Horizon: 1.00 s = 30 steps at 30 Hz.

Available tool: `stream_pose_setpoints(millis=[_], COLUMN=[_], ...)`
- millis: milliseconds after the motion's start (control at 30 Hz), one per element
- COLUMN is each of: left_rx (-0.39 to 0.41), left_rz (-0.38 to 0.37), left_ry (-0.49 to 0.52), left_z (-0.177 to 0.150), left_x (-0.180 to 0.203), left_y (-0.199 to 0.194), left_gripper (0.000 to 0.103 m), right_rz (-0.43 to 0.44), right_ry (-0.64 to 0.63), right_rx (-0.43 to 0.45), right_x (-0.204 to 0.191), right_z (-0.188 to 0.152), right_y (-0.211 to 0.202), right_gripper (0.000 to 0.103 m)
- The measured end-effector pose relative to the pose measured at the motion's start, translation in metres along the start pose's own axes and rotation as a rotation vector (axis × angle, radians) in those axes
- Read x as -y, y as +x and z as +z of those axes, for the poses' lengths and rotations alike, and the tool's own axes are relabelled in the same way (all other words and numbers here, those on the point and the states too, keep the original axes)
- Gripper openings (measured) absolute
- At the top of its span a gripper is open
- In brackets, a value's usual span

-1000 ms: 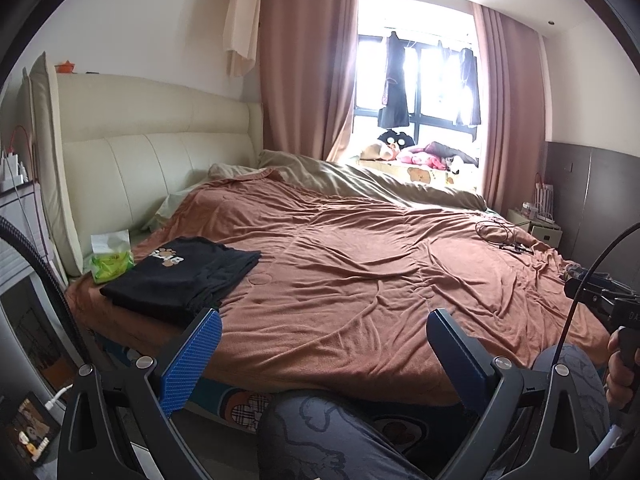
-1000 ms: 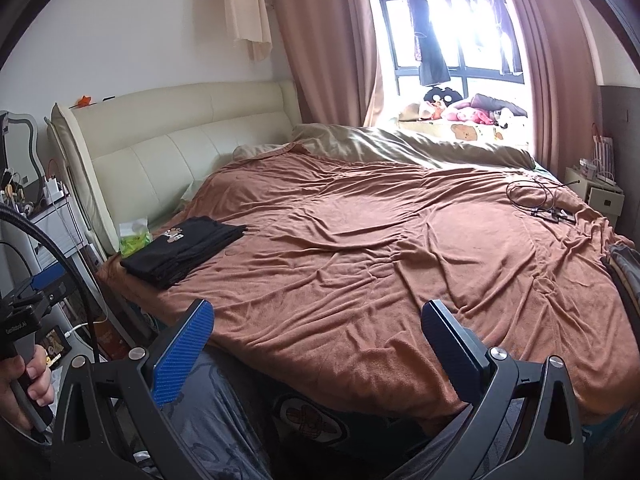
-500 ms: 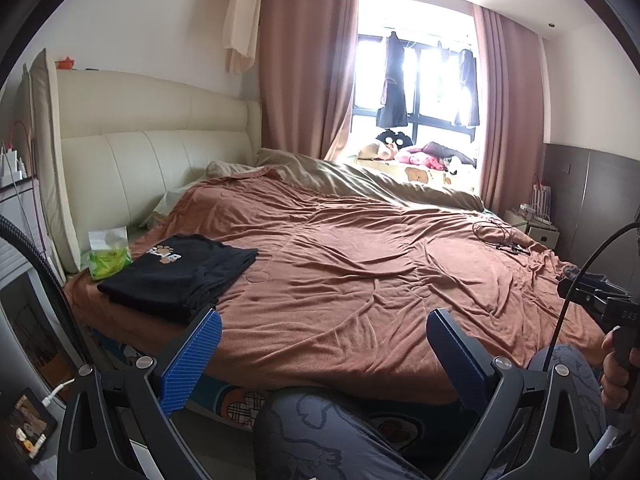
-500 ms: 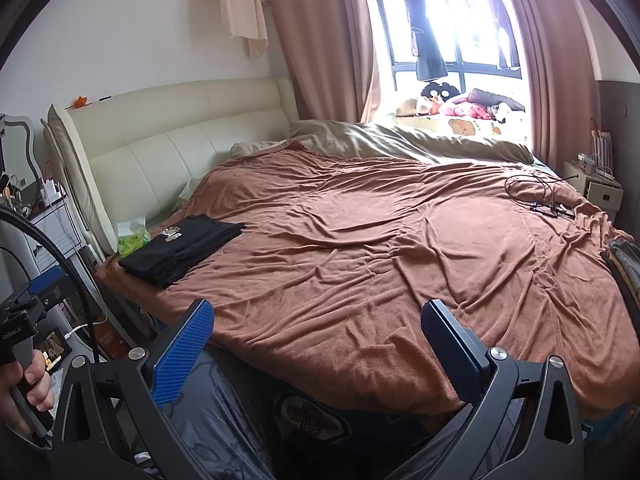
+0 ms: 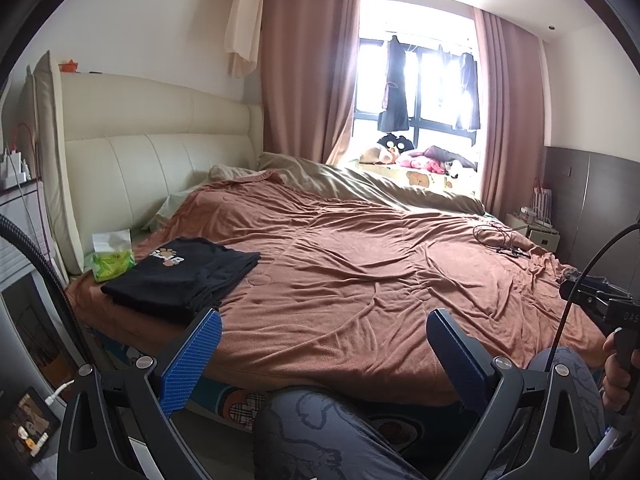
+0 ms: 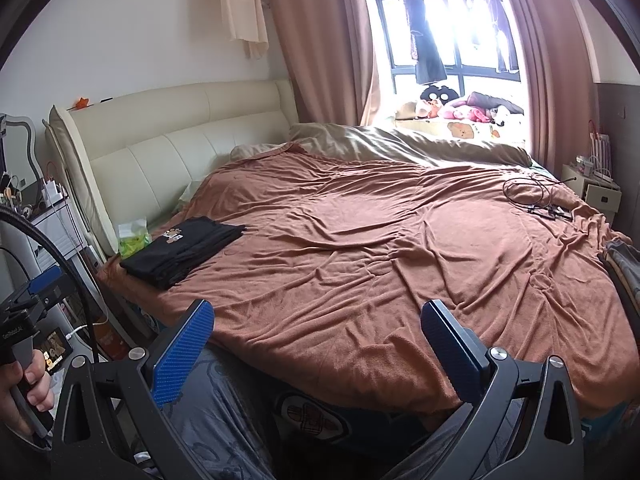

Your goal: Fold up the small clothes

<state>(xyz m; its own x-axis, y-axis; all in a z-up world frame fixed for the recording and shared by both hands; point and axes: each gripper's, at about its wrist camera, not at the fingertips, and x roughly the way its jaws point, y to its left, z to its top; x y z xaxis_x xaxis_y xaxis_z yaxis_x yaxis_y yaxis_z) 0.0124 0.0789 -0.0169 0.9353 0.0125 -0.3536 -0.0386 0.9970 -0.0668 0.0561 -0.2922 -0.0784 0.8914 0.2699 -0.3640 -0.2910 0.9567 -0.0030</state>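
Black folded clothes (image 5: 180,276) on bed (image 5: 360,272), seemingly stacked

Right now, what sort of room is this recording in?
A home bedroom: a large bed with a cream padded headboard, a curtained window, and folded black clothes on the brown blanket.

The dark garment (image 6: 622,264) at the right edge of the right wrist view was cut off by the frame, so its shape could not be told. The print (image 5: 167,256) on the folded black clothes (image 5: 182,276) was too small to read. Glare washed out the window (image 5: 424,80), blurring the hanging clothes (image 5: 394,92). The near side of the bed (image 6: 320,404) was hidden behind the person's knee (image 5: 320,432).
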Motion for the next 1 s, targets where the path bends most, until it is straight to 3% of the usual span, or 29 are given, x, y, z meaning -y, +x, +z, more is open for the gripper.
stream_pose_setpoints(millis=[1000], left_rx=[0.003], left_rz=[-0.011], left_ry=[0.008], left_z=[-0.009], left_x=[0.001], left_y=[-0.029], left_gripper=[0.103], right_rz=[-0.011], right_ry=[-0.001], right_rx=[0.007], right_x=[-0.003], right_z=[-0.008], right_y=[-0.023], right_gripper=[0.103])
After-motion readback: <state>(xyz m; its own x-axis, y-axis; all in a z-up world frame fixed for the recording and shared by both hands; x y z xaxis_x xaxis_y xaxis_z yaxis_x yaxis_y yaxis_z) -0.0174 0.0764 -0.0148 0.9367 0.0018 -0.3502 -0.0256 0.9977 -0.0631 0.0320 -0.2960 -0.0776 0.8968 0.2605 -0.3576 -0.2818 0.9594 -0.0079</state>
